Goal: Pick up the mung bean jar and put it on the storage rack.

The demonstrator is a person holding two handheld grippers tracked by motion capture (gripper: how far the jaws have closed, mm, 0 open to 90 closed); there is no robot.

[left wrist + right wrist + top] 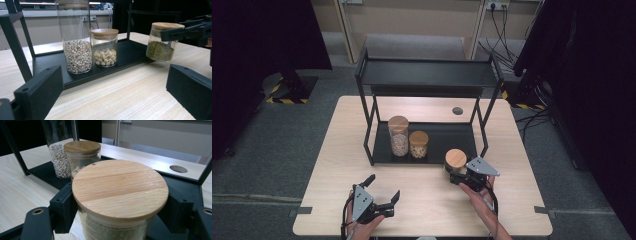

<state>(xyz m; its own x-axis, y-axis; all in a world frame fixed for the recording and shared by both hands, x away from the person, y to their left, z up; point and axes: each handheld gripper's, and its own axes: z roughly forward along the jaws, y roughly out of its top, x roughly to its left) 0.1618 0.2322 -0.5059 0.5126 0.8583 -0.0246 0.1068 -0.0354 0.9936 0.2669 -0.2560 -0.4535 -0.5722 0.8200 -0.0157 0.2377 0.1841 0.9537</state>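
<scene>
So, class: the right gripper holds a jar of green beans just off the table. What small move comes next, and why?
Probably carry the green-bean jar forward onto the rack's lower shelf. The right gripper is shut on it under its wooden lid, two jars already stand there, and bare shelf lies to their right.

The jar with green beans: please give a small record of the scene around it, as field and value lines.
held jar: jar with green beans, wooden lid on, lifted off the table
holder: right gripper, jaws closed on the jar under its lid
left gripper: jaws open, nothing between them
rack: black, two levels
lower shelf: tall jar and short jar, side by side, lids on
</scene>
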